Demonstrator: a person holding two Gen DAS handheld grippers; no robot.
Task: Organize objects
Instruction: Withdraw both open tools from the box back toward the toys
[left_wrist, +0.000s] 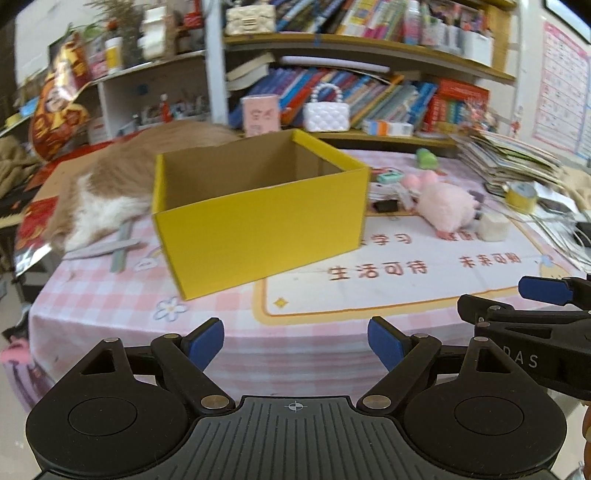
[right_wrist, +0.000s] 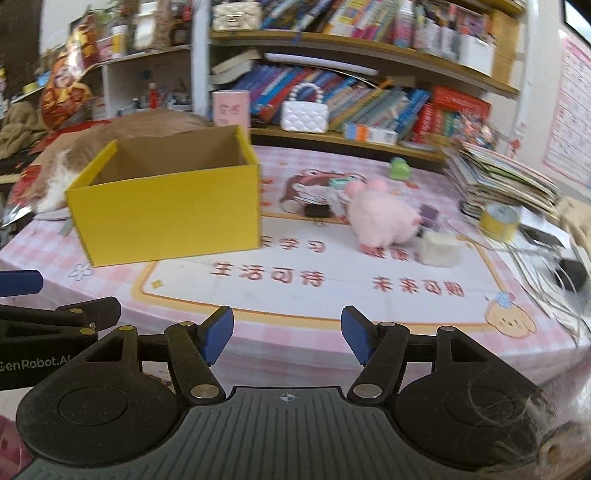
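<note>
I have both tools held back at the near edge of the desk (right_wrist: 369, 266), so I judge the sorting has not properly begun: the yellow box (left_wrist: 258, 221), in the centre-left of the left wrist view, shows only bare cardboard inside as far as I can see. My left gripper (left_wrist: 295, 345) has its fingers spread wide with nothing between them, and my right gripper (right_wrist: 287, 339) is the same, wide and empty. The loose things lie to the right of the box: the pink plush toy (right_wrist: 380, 218) in the middle of the right wrist view, a pale block (right_wrist: 441, 249) just beside it, a small black item (right_wrist: 316, 210) near the box's corner, and a green toy (right_wrist: 400, 170) farther back. A cat (left_wrist: 110, 192) lies behind the box at left. Next, I think, the right gripper must reach forward over the desk to the plush, straddle its body and close gently, since it looks soft and will squash.
</note>
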